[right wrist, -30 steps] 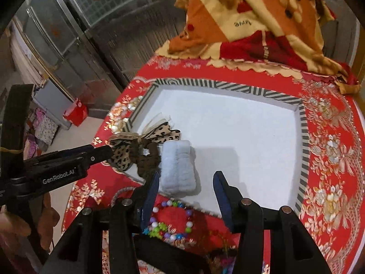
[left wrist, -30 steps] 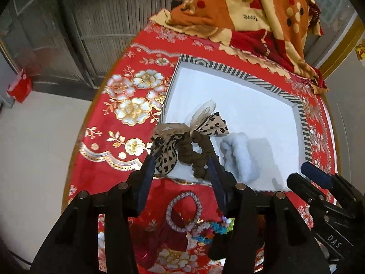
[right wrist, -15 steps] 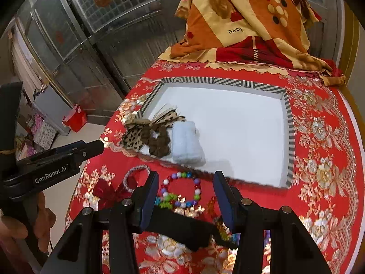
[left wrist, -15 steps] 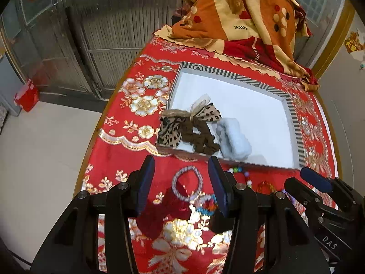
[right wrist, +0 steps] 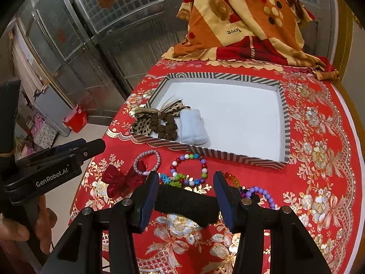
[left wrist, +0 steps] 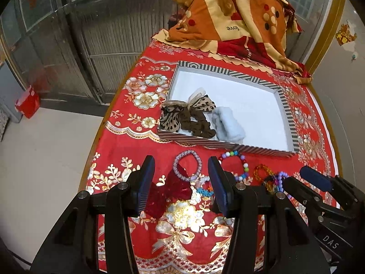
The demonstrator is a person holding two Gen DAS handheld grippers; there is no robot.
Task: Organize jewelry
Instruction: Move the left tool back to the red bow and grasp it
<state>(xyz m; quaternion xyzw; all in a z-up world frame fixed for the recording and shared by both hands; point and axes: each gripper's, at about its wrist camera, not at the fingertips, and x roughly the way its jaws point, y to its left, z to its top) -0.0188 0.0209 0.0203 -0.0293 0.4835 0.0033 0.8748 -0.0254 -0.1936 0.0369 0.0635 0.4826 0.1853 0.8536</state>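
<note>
A shallow striped-rim box (left wrist: pixel 225 146) (right wrist: pixel 228 154) with a white floor holds a leopard-print bow scrunchie (left wrist: pixel 182 114) (right wrist: pixel 157 119) and a pale blue scrunchie (left wrist: pixel 228 125) (right wrist: pixel 192 126) at its near left. In front of it on the red cloth lie a pink beaded bracelet (left wrist: pixel 187 165) (right wrist: pixel 146 162), a multicolour bead bracelet (left wrist: pixel 235 162) (right wrist: pixel 189 169), a red bow (left wrist: pixel 168 189) (right wrist: pixel 121 180), a black scrunchie (right wrist: pixel 186 203), an amber bracelet (left wrist: pixel 262 173) and a purple bead bracelet (right wrist: pixel 262 194). My left gripper (left wrist: pixel 180 175) is open above the pink bracelet and bow. My right gripper (right wrist: pixel 186 189) is open over the black scrunchie.
A folded orange and red blanket (left wrist: pixel 237 22) (right wrist: pixel 246 22) lies at the table's far end. The table's left edge (left wrist: pixel 98 134) drops to a pale floor with a red box (left wrist: pixel 27 101). Metal doors (left wrist: pixel 91 34) stand behind.
Both grippers have pulled back from the box toward the table's near edge. The leopard scrunchie and blue scrunchie stay in the box. The loose bracelets have come into view.
</note>
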